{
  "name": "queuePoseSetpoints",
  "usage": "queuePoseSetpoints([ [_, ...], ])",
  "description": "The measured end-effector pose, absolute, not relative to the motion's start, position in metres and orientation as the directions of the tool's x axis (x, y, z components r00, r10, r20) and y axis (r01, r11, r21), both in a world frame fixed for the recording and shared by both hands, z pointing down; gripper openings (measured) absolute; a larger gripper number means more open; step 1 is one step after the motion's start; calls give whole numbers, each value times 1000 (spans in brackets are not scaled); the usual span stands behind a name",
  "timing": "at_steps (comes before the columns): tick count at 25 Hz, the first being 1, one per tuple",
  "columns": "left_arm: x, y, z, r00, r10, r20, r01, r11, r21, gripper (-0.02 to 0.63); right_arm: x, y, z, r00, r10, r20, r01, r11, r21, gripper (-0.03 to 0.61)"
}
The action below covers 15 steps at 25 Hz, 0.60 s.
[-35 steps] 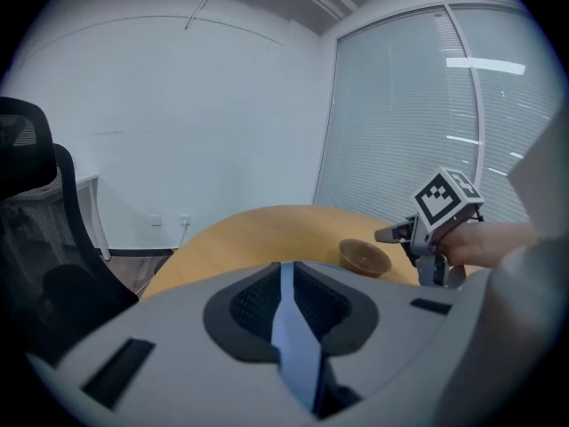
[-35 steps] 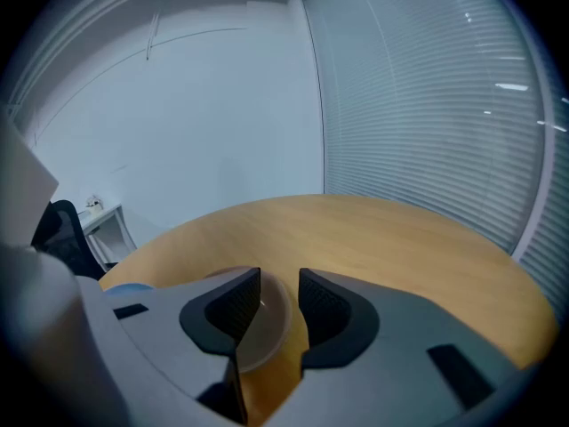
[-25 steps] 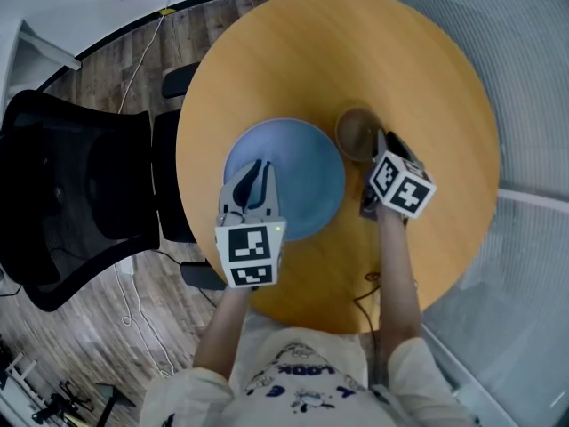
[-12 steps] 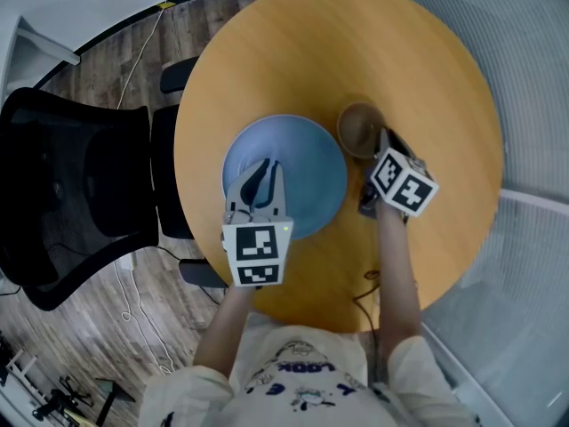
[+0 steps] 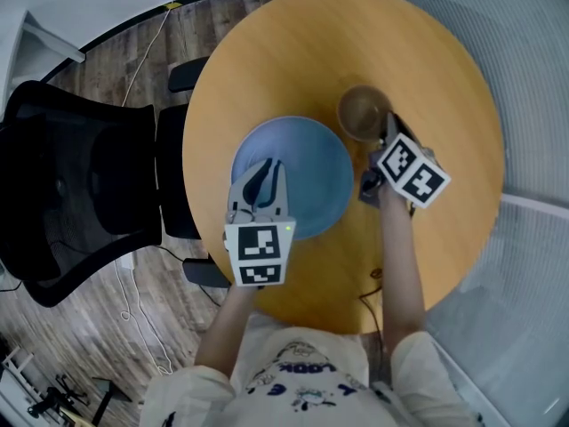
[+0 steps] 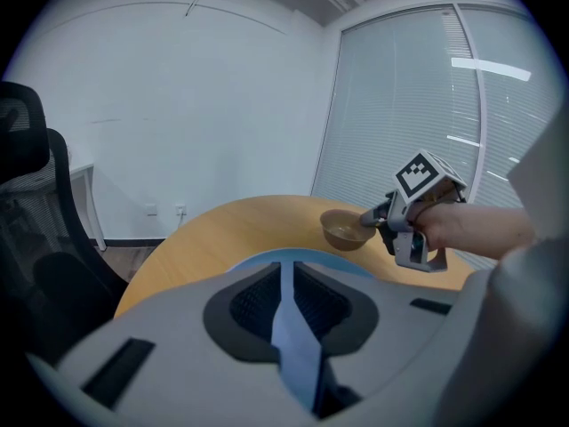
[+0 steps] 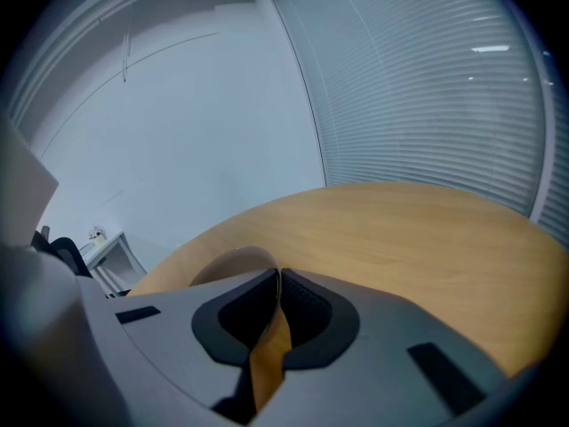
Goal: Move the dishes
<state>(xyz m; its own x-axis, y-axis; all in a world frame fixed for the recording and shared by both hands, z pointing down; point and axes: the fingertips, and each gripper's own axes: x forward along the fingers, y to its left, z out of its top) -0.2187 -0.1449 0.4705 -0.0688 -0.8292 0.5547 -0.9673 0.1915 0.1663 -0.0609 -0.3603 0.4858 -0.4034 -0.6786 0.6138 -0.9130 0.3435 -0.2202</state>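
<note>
Round table (image 5: 311, 52); black chair (image 5: 71, 176); cable (image 5: 148, 58), perhaps

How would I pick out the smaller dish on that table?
Find the round wooden table with a wide blue plate on it. Beside the plate, on the window-blind side, is a small brown bowl, its rim pinched by the right gripper, whose jaws have just closed. Unlike the flat blue plate, it is brown, deep and much smaller.

bench (image 5: 293, 52) – wood-look top, smooth, satin | blue plate (image 5: 311, 163) – smooth, soft sheen | brown bowl (image 5: 363, 112) – smooth, faintly glossy | left gripper (image 6: 284, 274), right gripper (image 7: 277, 283) – matt grey plastic shells; fingers (image 6: 253, 302) black, ribbed, rubbery-looking | marker cube (image 5: 260, 254) – flat black-and-white print | floor (image 5: 200, 29) – dark grainy wood planks | office chair (image 5: 80, 176) – black mesh back | shirt (image 5: 302, 376) – pale printed cloth
</note>
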Motion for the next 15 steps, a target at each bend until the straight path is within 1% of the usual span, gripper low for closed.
queuePoseSetpoints([
  [6, -226, -138, 469, -86, -830, 551, -963, 211, 168, 44, -102, -368, 474, -474, -657, 586, -880, 376, -291, 17],
  [15, -234, -133, 474, -95, -824, 558, -957, 230, 177, 44, -139, -366, 497, -515, -588, 623, -855, 402, -327, 17],
])
